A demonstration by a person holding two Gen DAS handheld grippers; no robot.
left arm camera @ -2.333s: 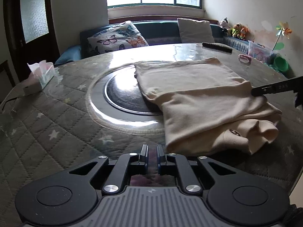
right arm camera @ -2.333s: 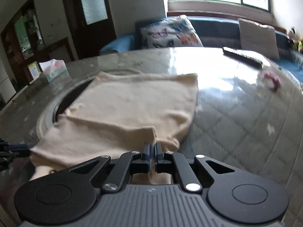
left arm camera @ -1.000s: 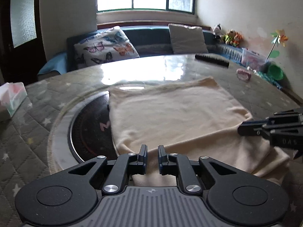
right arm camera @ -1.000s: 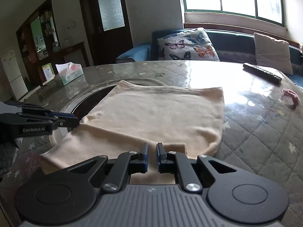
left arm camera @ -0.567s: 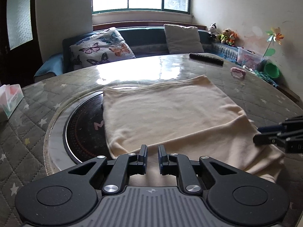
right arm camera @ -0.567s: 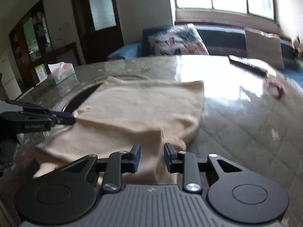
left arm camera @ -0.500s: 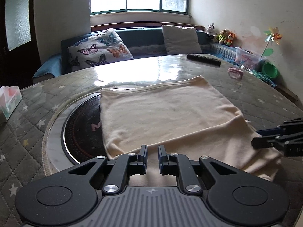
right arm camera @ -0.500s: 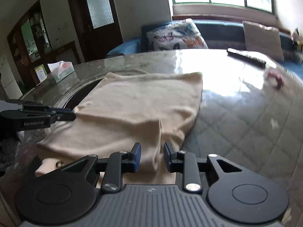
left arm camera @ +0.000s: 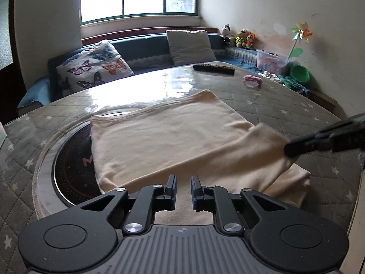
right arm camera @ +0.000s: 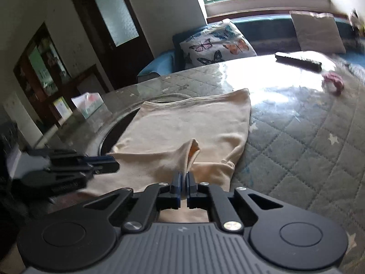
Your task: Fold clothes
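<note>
One cream garment (left arm camera: 164, 137) lies flat on the round quilted counter (left arm camera: 285, 105), partly over its dark centre disc (left arm camera: 73, 166). The right gripper (right arm camera: 184, 183) is clamped on a raised fold at the garment's near edge. The left gripper (left arm camera: 183, 188) stands slightly apart over the cloth, seemingly gripping nothing. A remote (left arm camera: 213, 68) lies well beyond.

The cream garment (left arm camera: 173, 134) is soft, matt knit cloth. The surface (right arm camera: 294, 141) is quilted star-print fabric under a glossy clear sheet. Both grippers' fingers (left arm camera: 171, 188) are matt black plastic.
</note>
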